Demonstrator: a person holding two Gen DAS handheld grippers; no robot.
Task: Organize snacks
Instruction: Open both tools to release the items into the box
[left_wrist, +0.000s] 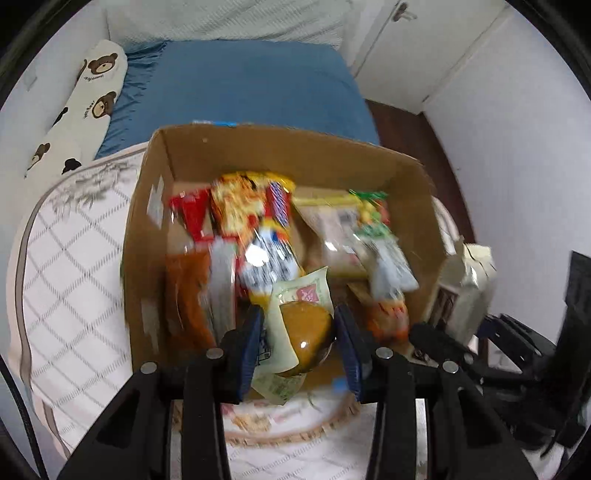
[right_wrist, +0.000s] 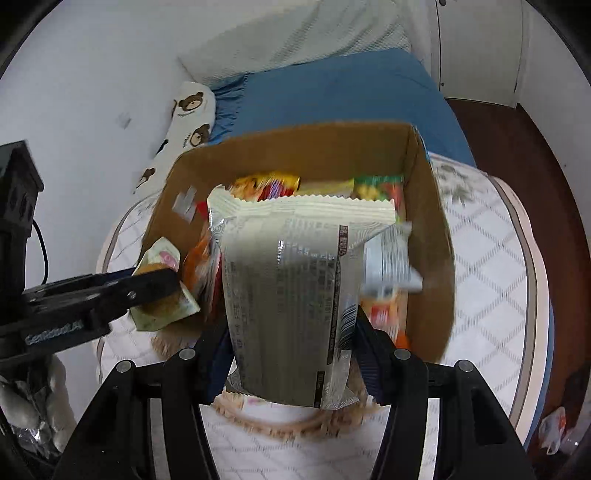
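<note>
Cardboard box (left_wrist: 258, 147) w/ mixed, colourful, crinkly snack packs (left_wrist: 251, 221), blurred.

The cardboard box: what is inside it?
The cardboard box holds many colourful snack packets, blurred. The held silver pouch and bun packet cover some; the bottom is hidden.

- This is a bedroom in a home.
- A bed with blue sheet (left_wrist: 251, 81) and quilted mattress pad (left_wrist: 74, 266).
- A teddy-bear pillow (left_wrist: 88, 96) beside the white wall.
- A white closet door (left_wrist: 424, 48).
</note>
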